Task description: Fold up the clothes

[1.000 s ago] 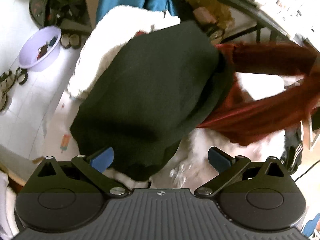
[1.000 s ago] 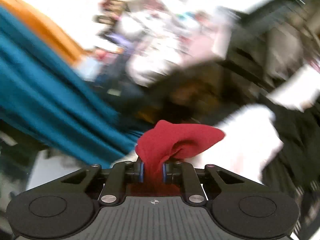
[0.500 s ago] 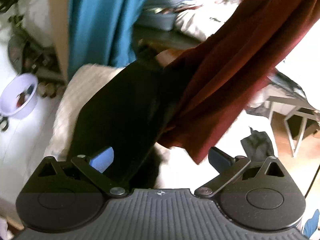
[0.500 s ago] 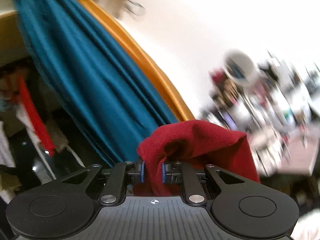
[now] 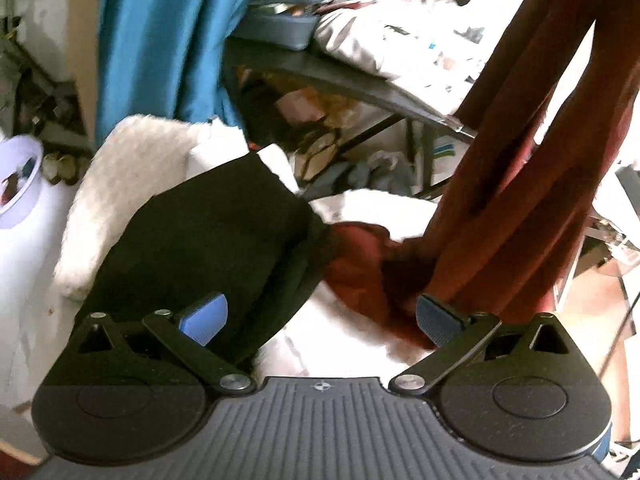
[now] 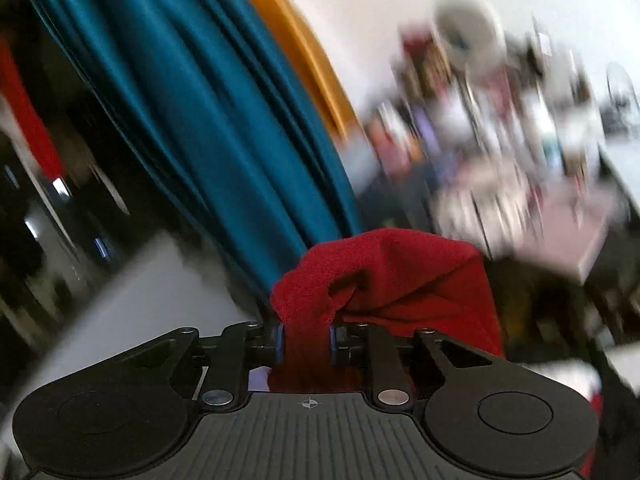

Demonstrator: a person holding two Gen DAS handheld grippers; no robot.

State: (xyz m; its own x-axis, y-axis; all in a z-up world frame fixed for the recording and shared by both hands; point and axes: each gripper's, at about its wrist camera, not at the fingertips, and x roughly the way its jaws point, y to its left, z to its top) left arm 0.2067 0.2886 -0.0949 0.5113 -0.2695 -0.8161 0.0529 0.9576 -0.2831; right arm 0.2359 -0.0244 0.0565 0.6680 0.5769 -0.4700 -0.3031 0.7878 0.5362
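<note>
- Cluttered room, seen from both wrist cameras: a teal curtain (image 5: 168, 40) hangs at the back, a dark table (image 5: 360, 84) piled with loose items stands behind, and a white fleecy surface (image 5: 132, 168) serves as the folding area. A lilac basin (image 5: 20, 188) sits on the floor at far left.
- Task items: a black garment (image 5: 208, 248) lies spread on the white surface; a red garment (image 5: 532, 152) hangs in a long column from above, its lower end heaped on the surface just beside the black one.
- Right gripper (image 6: 306, 340): jaws narrow and just opening, with a bunched fold of the red garment (image 6: 384, 276) between the blue pads. The cloth fills the gap, so the pads appear to bear on it.
- Left gripper (image 5: 320, 316): jaws wide apart, nothing between them; one blue pad (image 5: 204, 316) overlies the black garment in the view, the other sits near the red heap. Contact cannot be judged.
- Risk 1: with the right jaws easing apart, the hanging weight could pull the fold free, dropping the red garment in a crumpled pile.
- Risk 2: the trailing red end touches the black garment and may drag or rumple it if lifted further.
- Risk 3: the right view is motion-blurred; a swinging garment could brush the cluttered table.
</note>
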